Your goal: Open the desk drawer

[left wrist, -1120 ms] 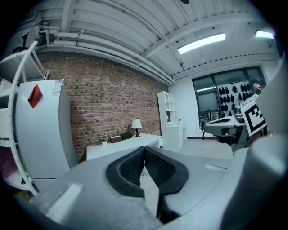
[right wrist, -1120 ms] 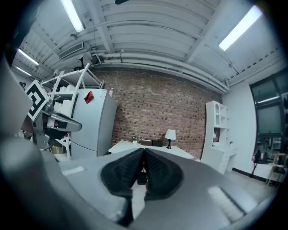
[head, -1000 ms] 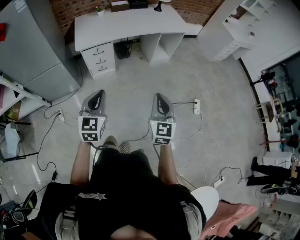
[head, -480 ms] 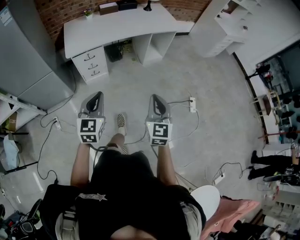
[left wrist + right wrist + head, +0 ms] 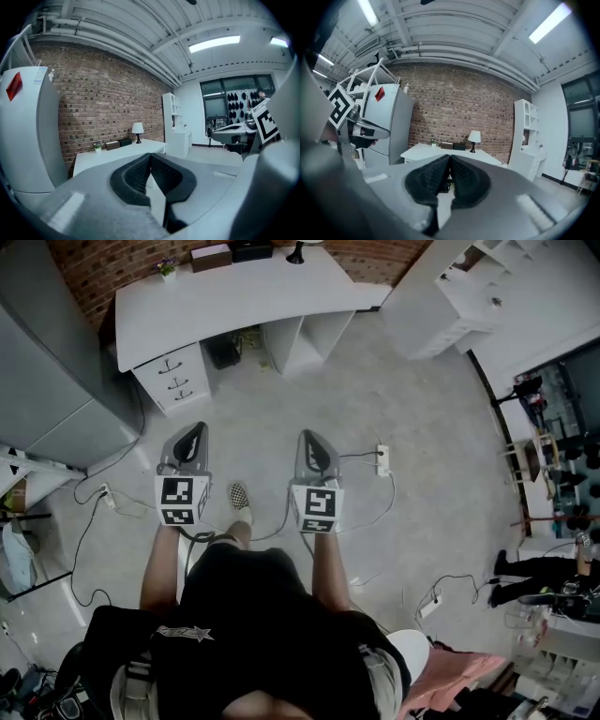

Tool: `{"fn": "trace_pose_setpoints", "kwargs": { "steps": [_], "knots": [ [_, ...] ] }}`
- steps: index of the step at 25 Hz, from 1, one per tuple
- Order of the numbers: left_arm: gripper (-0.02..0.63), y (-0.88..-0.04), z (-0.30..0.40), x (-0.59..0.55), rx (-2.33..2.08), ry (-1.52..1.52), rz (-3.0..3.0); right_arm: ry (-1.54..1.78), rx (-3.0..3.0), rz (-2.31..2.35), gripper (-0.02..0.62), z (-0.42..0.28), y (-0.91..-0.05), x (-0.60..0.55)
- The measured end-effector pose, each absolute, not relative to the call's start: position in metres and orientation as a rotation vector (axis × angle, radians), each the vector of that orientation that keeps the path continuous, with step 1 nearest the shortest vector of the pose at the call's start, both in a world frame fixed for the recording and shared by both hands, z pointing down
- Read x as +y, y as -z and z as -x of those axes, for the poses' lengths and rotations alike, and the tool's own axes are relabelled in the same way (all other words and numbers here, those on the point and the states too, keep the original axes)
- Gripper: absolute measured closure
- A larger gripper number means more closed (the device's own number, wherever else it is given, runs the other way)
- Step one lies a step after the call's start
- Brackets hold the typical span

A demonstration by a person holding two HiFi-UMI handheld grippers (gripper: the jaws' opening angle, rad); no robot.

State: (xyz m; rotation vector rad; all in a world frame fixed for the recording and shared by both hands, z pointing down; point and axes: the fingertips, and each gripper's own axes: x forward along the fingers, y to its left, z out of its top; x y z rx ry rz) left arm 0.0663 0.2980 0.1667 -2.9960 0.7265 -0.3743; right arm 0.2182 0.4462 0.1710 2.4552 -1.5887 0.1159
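Note:
The white desk (image 5: pixel 244 292) stands against the brick wall at the top of the head view. Its three-drawer unit (image 5: pixel 173 379) sits under the left end, all drawers closed. My left gripper (image 5: pixel 194 431) and right gripper (image 5: pixel 310 438) are held side by side over the floor, pointing toward the desk and well short of it. Both are shut and empty. In the left gripper view the pads (image 5: pixel 140 173) meet, with the desk (image 5: pixel 112 154) beyond them. The right gripper view shows the same: jaws together, and the desk (image 5: pixel 426 151) far ahead.
A tall grey fridge (image 5: pixel 42 371) stands left of the drawer unit. A white shelf unit (image 5: pixel 469 287) is at the upper right. Cables and power strips (image 5: pixel 381 460) lie on the floor. A lamp (image 5: pixel 298 253), boxes and a small plant (image 5: pixel 167 268) sit on the desk.
The person has stepped forward, one foot now between the grippers. Both grippers moved toward the desk, and the drawer unit sits closer and further left in view. Jaws stayed shut.

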Motion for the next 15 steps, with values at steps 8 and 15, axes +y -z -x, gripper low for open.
{"fn": "trace_pose_setpoints", "kwargs": {
  "steps": [8,15],
  "knots": [
    [0.595,-0.182,-0.12,0.22,0.772,0.422,3.018,-0.129,-1.659,-2.409,0.591,-0.272,-0.177,0.352],
    [0.595,-0.19,-0.14,0.147,0.89,0.445,2.99,-0.11,-1.759,-2.296,0.591,-0.298,-0.181,0.262]
  ]
}}
